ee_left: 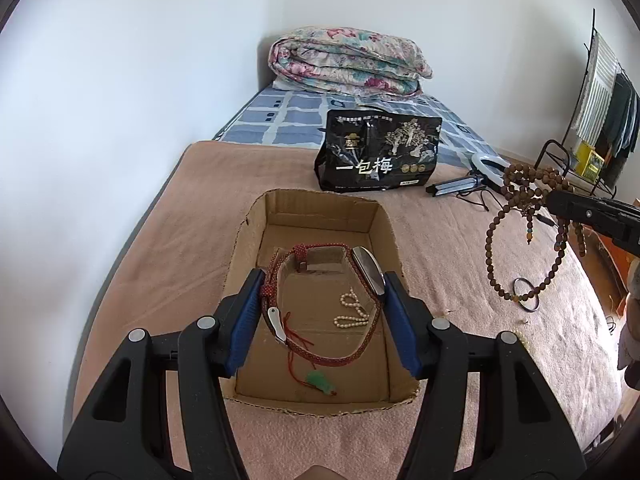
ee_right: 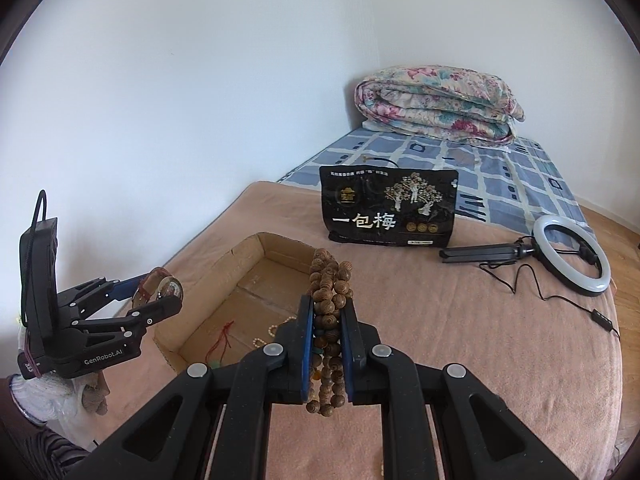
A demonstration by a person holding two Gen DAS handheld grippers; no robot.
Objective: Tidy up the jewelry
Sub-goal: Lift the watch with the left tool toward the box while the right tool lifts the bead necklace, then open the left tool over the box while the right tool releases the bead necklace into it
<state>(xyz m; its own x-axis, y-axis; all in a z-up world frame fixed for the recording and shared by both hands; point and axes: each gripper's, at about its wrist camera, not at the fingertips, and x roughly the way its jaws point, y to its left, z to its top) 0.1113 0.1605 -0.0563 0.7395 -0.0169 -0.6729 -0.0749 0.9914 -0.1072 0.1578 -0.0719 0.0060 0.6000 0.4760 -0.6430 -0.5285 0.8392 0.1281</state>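
An open cardboard box (ee_left: 384,236) (ee_right: 224,272) sits on the pink blanket. My left gripper (ee_left: 323,292) (ee_right: 160,292) hovers over it, holding between its blue pads a red braided cord necklace with an oval pendant (ee_left: 370,270); the cord hangs into the box. A small pearl bracelet (ee_left: 352,314) and a green charm on red string (ee_left: 320,383) lie on the box floor. My right gripper (ee_right: 327,320) (ee_left: 560,200) is shut on a bunch of brown wooden prayer beads (ee_right: 330,276) (ee_left: 520,184), held above the blanket right of the box.
A black snack bag (ee_left: 378,156) (ee_right: 388,208) stands behind the box. A ring light on a folded tripod (ee_right: 572,256) (ee_left: 480,180) with its cable lies at the right. A dark ring (ee_left: 526,290) lies on the blanket. A folded floral quilt (ee_left: 348,60) sits at the bed's head.
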